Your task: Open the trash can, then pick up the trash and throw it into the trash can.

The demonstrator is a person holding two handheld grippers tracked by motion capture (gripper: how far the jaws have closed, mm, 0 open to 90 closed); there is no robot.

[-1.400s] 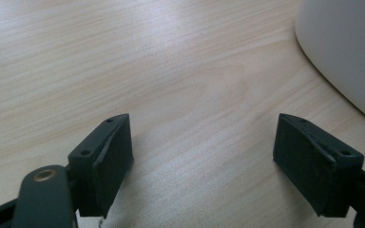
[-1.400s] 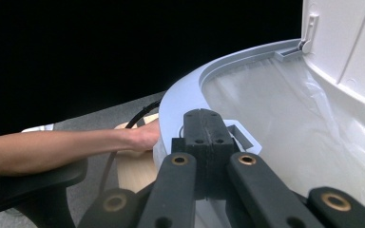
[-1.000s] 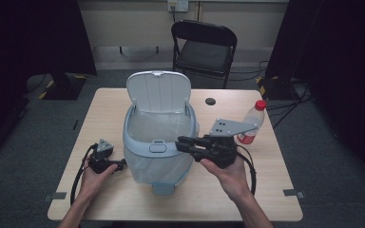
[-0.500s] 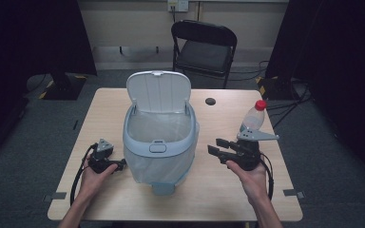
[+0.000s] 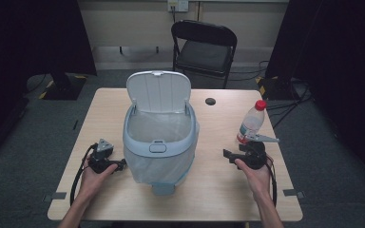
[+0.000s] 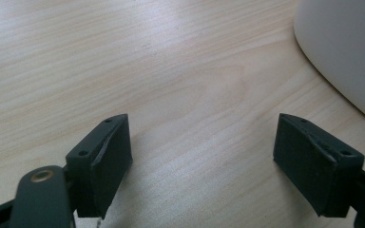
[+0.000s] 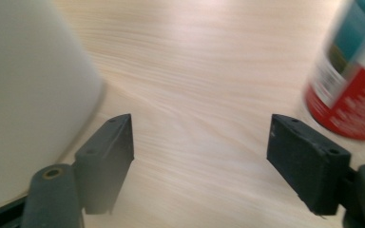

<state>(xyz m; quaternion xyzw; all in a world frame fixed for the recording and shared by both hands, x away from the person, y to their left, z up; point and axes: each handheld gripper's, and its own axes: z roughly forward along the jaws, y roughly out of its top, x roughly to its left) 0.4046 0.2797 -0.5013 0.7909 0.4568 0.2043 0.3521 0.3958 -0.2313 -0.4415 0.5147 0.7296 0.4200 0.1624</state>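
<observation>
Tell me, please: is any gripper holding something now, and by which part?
Nothing is held. The left gripper and the right gripper both have their jaws wide apart over bare table, beside the bin; the bottle stands untouched.

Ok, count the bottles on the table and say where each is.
1. A clear bottle with a red cap stands upright near the table's right edge, just beyond the right tool. The bin could hide others.

Dim surroundings, blurred right gripper view
</observation>
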